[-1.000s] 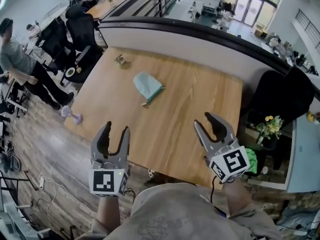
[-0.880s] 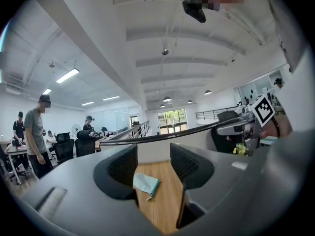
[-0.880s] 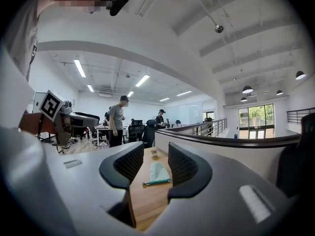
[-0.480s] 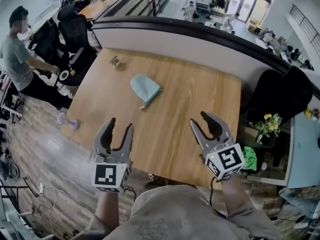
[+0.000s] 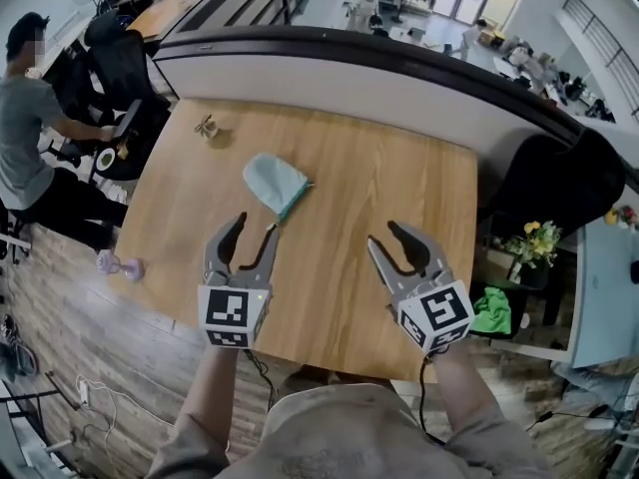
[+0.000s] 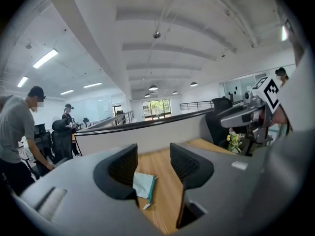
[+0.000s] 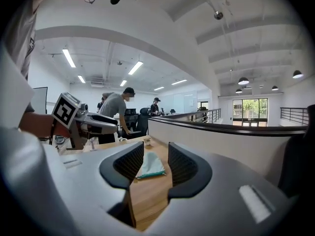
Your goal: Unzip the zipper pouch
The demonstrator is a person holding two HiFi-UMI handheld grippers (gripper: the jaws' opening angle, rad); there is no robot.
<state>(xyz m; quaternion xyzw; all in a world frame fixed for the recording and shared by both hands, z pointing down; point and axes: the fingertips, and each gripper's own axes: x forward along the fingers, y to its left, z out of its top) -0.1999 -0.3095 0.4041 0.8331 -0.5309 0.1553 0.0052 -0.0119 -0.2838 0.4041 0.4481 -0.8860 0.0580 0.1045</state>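
**Hovering Open-Jawed Beside the Pouch**

Head view: lying flat on the wooden tabletop, a pale teal zipper pouch, its darker zipper edge along the right side and its pull end pointing toward the person. Just on the near side of the pouch, the left gripper, jaws spread and empty, tips close to the pull end but not closed on it. Well to the right of the pouch and nearer the person, the right gripper, jaws likewise apart, gripping nothing. Beyond the pouch, toward the far left corner, a small trinket.

Left gripper view: seen through the gap between the spread jaws, the pouch low on the wood, with the zipper strip down its right edge and the pull at its near end.

Right gripper view: framed between the parted jaws, the pouch again, farther off, zipper strip along its near edge, no contact with either jaw.
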